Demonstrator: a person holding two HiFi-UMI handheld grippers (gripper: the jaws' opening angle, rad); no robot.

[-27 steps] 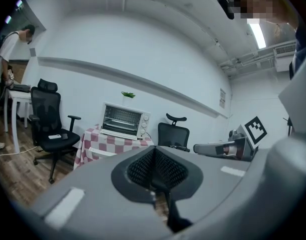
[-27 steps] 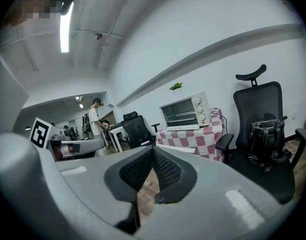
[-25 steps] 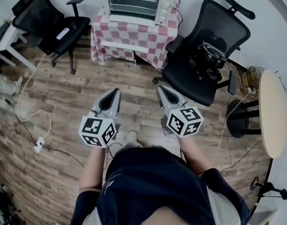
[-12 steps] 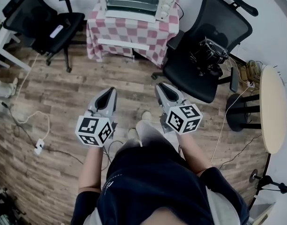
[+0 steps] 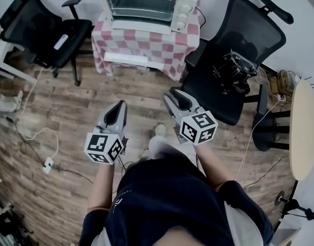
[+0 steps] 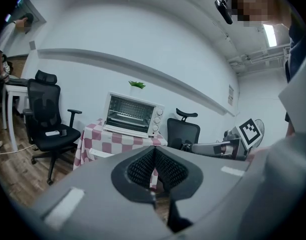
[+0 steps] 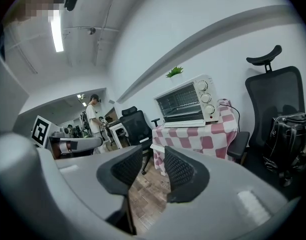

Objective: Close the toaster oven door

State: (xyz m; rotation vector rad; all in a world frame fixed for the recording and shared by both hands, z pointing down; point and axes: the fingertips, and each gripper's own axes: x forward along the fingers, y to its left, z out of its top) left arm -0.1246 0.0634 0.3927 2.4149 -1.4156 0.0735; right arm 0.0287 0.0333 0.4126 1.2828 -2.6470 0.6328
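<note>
Left gripper (image 5: 117, 109) pinched shut on nothing; right gripper (image 5: 173, 97) just opening to a moderate gap (also empty). Well beyond both, white boxy metal toaster oven (image 5: 146, 6) atop red-and-white checked table (image 5: 146, 42), door (image 5: 139, 27) folded down open.

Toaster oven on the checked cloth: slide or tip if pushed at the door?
Toaster oven looks low and boxy, so tipping seems unlikely. It sits on a loose checked cloth, so it may creep back. Its open door looks rigid.

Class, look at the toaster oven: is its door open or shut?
Open: the toaster oven door lies folded down flat in front, leaving the racks exposed.
</note>
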